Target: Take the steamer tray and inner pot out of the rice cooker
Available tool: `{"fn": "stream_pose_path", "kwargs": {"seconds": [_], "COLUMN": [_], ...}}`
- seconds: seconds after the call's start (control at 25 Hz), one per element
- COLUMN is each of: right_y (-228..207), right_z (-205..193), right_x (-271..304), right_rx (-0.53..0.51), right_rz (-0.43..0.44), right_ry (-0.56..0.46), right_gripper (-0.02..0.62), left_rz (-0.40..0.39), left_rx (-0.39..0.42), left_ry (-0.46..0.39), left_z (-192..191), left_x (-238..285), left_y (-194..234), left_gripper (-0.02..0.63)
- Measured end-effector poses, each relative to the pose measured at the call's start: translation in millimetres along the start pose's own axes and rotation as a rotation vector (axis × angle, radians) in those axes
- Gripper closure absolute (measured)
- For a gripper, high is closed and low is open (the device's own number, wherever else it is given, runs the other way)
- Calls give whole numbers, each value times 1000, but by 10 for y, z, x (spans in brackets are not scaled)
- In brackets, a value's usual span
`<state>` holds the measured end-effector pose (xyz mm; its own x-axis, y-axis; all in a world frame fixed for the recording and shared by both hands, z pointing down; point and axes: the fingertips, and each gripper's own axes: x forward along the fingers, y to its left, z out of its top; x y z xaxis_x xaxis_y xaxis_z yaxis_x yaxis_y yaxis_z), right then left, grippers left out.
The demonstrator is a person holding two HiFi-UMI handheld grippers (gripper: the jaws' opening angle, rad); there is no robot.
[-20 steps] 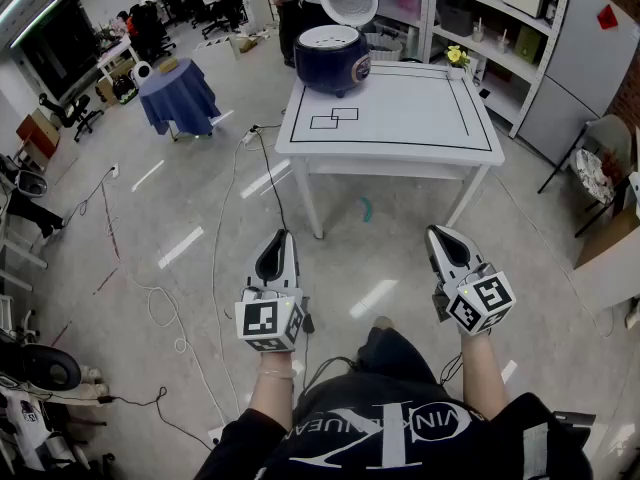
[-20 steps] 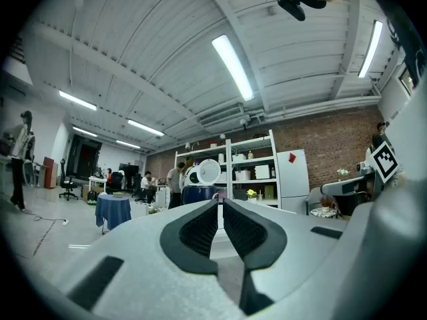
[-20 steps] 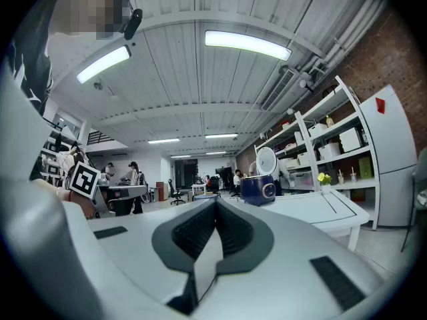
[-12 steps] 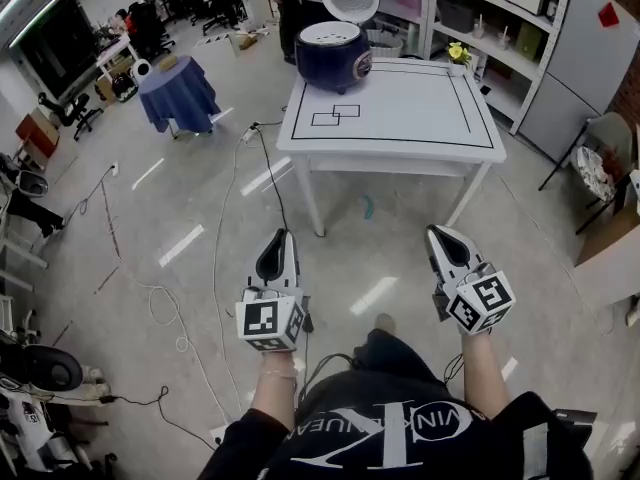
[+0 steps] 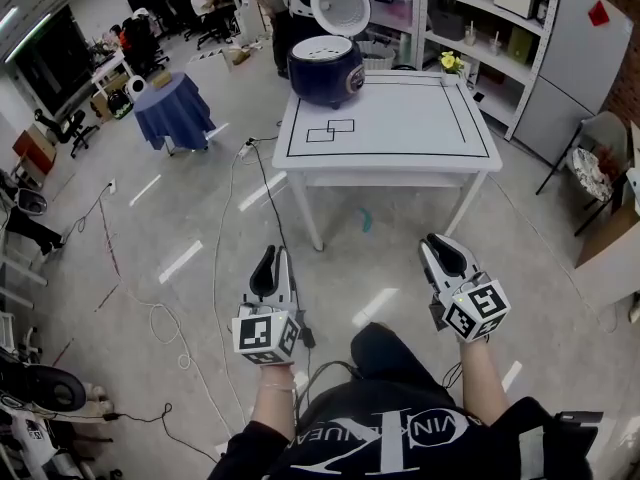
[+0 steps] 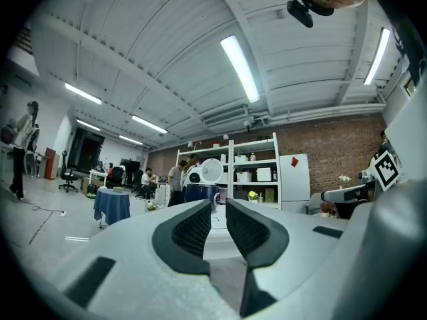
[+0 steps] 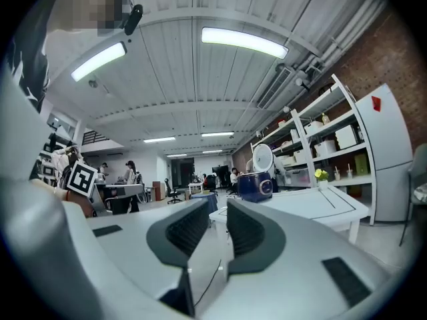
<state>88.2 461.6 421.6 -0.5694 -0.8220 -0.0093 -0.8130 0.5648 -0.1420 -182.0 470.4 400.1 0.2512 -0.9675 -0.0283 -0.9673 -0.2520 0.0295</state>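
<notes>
Head view, cooker: dark blue round rice cooker (image 5: 325,68) on the far left corner of the white square table (image 5: 400,143), upper middle of the frame; its white round lid (image 5: 345,6) stands open; the steamer tray and inner pot presumably sit inside, too small to tell apart
Head view, grippers: left gripper (image 5: 268,260) and right gripper (image 5: 440,248) low in the frame, side by side, both aimed up-frame at the table; well apart from the cooker
Head view, bearing: the cooker lies ahead, a little left of centre; the left gripper looks the nearer, as a judgement
Head view, room: open floor up to the table; a thin black cable (image 5: 262,183) trails past the near left leg; the table's near edge and bare top must be crossed first
Left gripper view, jaws: left gripper (image 6: 218,209) narrow, nothing between; rice cooker (image 6: 200,193) just above the tips, mid frame
Right gripper view, jaws: right gripper (image 7: 217,209) narrow, empty; rice cooker (image 7: 255,187) just right of the tips, on the table (image 7: 313,202)
</notes>
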Motion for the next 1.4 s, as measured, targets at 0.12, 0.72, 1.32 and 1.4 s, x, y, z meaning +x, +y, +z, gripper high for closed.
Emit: {"fn": "stream_pose_path", "kwargs": {"seconds": [0.12, 0.72, 1.32, 1.4], "right_y": [-91, -777, -1811, -1919], "right_z": [8, -2, 159, 159], "right_x": [84, 1356, 2730, 2851], "right_rx": [37, 29, 27, 29], "right_rz": [-9, 9, 46, 52], "right_ry": [-9, 56, 70, 71], "right_gripper": [491, 454, 453, 453], "left_rz": [-4, 12, 56, 51], "left_rx": [-3, -47, -51, -53], "left_ry": [12, 73, 71, 66], "left_z": [-26, -159, -125, -138], "left_x": [104, 1363, 3034, 3211], "left_y": [56, 595, 943, 927], "left_gripper": [497, 488, 488, 488]}}
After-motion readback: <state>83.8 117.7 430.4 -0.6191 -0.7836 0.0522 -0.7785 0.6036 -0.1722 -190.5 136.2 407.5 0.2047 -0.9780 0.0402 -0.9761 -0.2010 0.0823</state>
